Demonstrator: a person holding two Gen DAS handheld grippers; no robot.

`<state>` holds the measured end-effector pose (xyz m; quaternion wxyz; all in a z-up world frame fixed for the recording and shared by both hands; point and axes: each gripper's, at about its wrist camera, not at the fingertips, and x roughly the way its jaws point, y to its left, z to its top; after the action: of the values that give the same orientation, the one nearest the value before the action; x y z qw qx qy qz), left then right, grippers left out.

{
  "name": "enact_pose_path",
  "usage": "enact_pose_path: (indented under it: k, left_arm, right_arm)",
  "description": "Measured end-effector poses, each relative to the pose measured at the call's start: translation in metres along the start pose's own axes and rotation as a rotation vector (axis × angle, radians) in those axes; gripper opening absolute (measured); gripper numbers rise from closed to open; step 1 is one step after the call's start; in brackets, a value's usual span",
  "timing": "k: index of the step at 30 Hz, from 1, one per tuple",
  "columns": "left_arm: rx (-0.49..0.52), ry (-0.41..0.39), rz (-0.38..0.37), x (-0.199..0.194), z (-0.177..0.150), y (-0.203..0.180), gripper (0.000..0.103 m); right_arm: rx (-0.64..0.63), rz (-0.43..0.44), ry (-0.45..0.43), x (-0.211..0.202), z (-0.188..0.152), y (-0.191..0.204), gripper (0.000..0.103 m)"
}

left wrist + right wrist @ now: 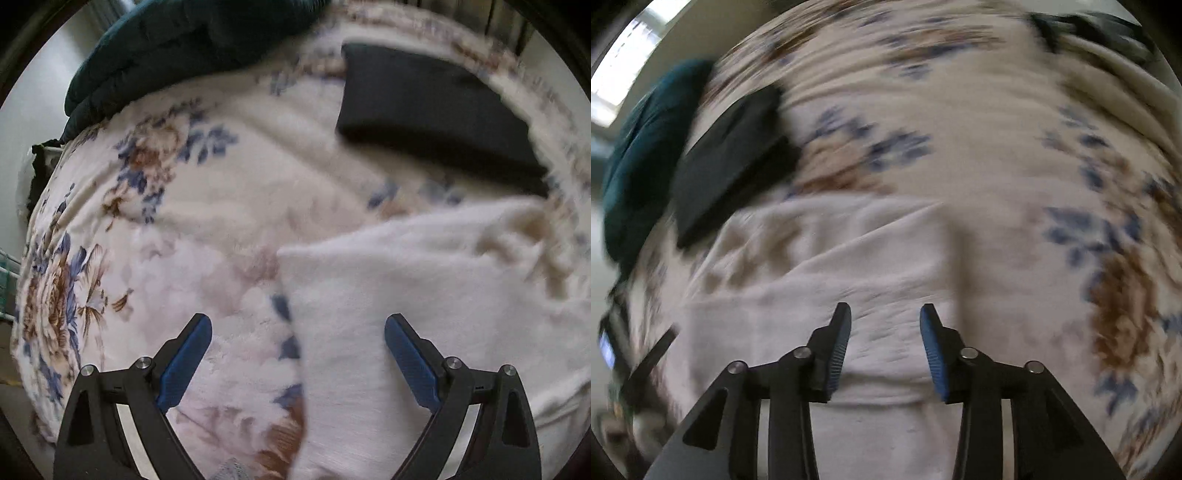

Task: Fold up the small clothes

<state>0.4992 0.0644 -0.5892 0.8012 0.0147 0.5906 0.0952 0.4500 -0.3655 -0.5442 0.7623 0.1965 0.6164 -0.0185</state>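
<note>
A white garment (424,302) lies spread on a floral blanket (166,221); it also shows in the right wrist view (849,266). My left gripper (298,325) is wide open above the garment's left edge, empty. My right gripper (885,314) is open above the middle of the garment, empty. A folded black garment (432,114) lies beyond the white one; it also shows at the left in the right wrist view (735,158). Both views are blurred.
A dark teal bundle (192,40) sits at the far edge of the blanket, also seen in the right wrist view (639,155). The blanket's left edge drops to the floor (14,417). Cream folds (1126,96) lie at the upper right.
</note>
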Motion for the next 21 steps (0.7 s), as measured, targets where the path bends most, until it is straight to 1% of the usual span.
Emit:
enact_pose_path:
  k: [2, 3, 4, 5, 6, 7, 9, 10, 11, 12, 13, 14, 15, 18, 20, 21]
  left_arm:
    - [0.010, 0.051, 0.016, 0.020, -0.003, 0.006, 0.096]
    - [0.003, 0.068, 0.013, 0.027, -0.003, 0.011, 0.096]
    - [-0.018, 0.082, -0.007, 0.032, -0.002, 0.020, 0.098]
    - [-0.032, 0.088, -0.032, 0.034, -0.001, 0.026, 0.098]
    - [-0.037, 0.091, -0.041, 0.035, 0.000, 0.030, 0.098]
    - [-0.042, 0.090, -0.051, 0.033, 0.001, 0.034, 0.098]
    - [-0.043, 0.074, -0.064, 0.023, 0.003, 0.040, 0.098]
    - [-0.043, 0.058, -0.064, 0.015, 0.003, 0.042, 0.097]
    - [-0.041, 0.027, -0.068, 0.001, 0.003, 0.043, 0.096]
    - [-0.038, 0.004, -0.074, -0.009, 0.002, 0.042, 0.096]
    - [-0.029, -0.029, -0.080, -0.025, 0.000, 0.040, 0.097]
    - [-0.019, -0.054, -0.074, -0.038, -0.003, 0.038, 0.100]
    - [-0.007, -0.075, -0.064, -0.052, -0.006, 0.034, 0.103]
    - [0.020, -0.121, -0.068, -0.086, -0.020, 0.019, 0.103]
    - [0.023, -0.129, -0.071, -0.101, -0.026, 0.008, 0.103]
    - [0.027, -0.130, -0.075, -0.113, -0.036, -0.001, 0.103]
  right_arm:
    - [-0.062, 0.012, 0.081, 0.027, -0.002, 0.011, 0.041]
    - [-0.076, -0.022, 0.115, 0.042, -0.004, 0.011, 0.041]
    - [-0.084, -0.064, 0.134, 0.053, -0.007, 0.009, 0.041]
    - [-0.089, -0.113, 0.150, 0.065, -0.006, 0.003, 0.034]
    - [-0.082, -0.140, 0.157, 0.072, -0.005, -0.004, 0.026]
    - [-0.071, -0.152, 0.165, 0.075, -0.003, -0.009, 0.023]
    - [-0.055, -0.159, 0.171, 0.074, 0.000, -0.012, 0.022]
    - [-0.056, -0.163, 0.176, 0.071, 0.001, -0.011, 0.024]
    - [-0.053, -0.162, 0.179, 0.063, 0.003, -0.008, 0.030]
    - [-0.050, -0.168, 0.175, 0.055, 0.004, -0.005, 0.044]
    - [-0.049, -0.177, 0.169, 0.048, 0.006, -0.002, 0.054]
    - [-0.047, -0.176, 0.158, 0.037, 0.007, 0.002, 0.073]
    - [-0.044, -0.163, 0.147, 0.026, 0.007, 0.006, 0.082]
    - [-0.036, -0.123, 0.155, 0.002, 0.005, 0.015, 0.088]
    - [-0.046, -0.092, 0.159, -0.013, 0.008, 0.016, 0.090]
    - [-0.053, -0.076, 0.160, -0.020, 0.010, 0.017, 0.090]
